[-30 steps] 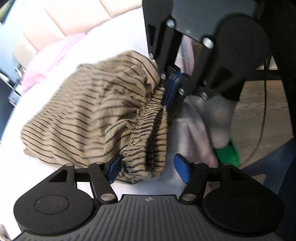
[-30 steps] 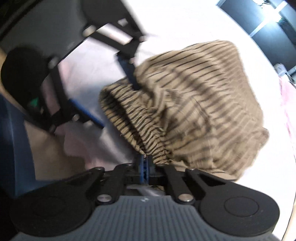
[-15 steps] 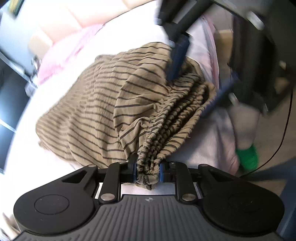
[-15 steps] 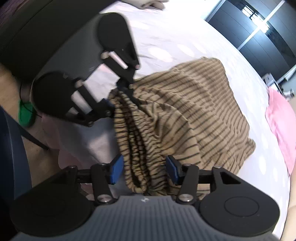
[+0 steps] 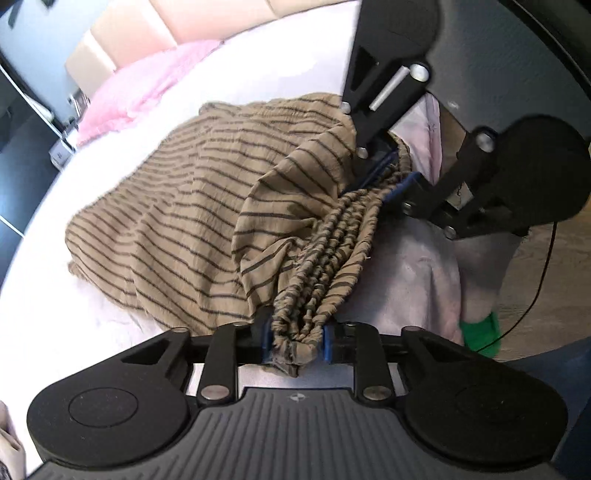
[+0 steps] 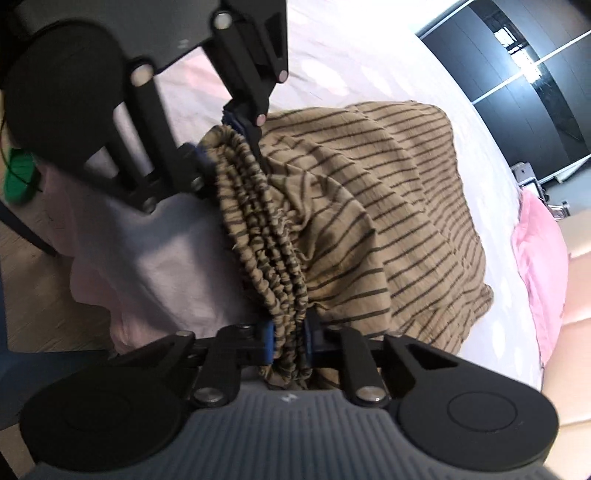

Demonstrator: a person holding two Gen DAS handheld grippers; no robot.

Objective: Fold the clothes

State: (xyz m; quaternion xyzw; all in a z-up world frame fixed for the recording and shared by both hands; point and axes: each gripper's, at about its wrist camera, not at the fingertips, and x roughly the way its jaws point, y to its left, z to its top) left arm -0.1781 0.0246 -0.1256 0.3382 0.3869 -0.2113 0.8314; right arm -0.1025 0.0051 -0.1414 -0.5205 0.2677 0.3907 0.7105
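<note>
One garment is in play — a tan striped garment with thin dark stripes and a crinkled weave, lying in a loose heap on the white bed. Its elastic waistband is gathered into several ruffled ridges and stretched in a line between the two grippers.

The left gripper has one end of that waistband bunched between its blue pads; its jaws are opening, yet the pads press on the cloth from both sides. The right gripper has the other end between its pads — its jaws are closing on the bunch, and both pads touch it. Each gripper shows in the other's view at the far end of the band.

Behind the garment lies one pink pillow, near the padded headboard. Under the waistband a pale sheet hangs over the bed's edge toward the wooden floor, where one green object sits, too small to identify.
</note>
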